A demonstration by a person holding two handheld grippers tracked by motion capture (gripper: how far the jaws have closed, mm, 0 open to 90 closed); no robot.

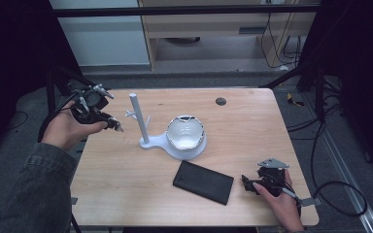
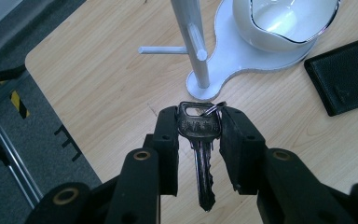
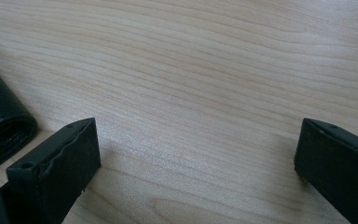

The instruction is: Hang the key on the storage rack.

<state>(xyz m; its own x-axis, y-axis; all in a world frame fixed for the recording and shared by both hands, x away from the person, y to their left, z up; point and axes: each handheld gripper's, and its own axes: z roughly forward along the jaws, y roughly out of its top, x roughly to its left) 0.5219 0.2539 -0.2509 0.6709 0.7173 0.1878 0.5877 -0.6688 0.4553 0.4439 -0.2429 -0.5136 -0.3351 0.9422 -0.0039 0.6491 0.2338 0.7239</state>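
My left gripper (image 2: 198,122) is shut on the head of a silver key (image 2: 201,154), whose blade hangs back toward the camera; a small ring shows at the key's top. In the high view the left gripper (image 1: 118,127) is held above the table's left side, just left of a white peg stand (image 1: 138,116). The stand's base (image 2: 242,56) carries a white bowl (image 1: 185,132). My right gripper (image 3: 196,154) rests low over the wood near the front right corner, jaws wide apart with nothing between them, seen also in the high view (image 1: 245,183).
A black wallet (image 1: 203,181) lies flat on the wooden table (image 1: 252,121) between the stand and the right gripper; its edge shows in the right gripper view (image 3: 0,121). A dark round cap (image 1: 220,101) sits near the table's far edge. Floor and cables surround the table.
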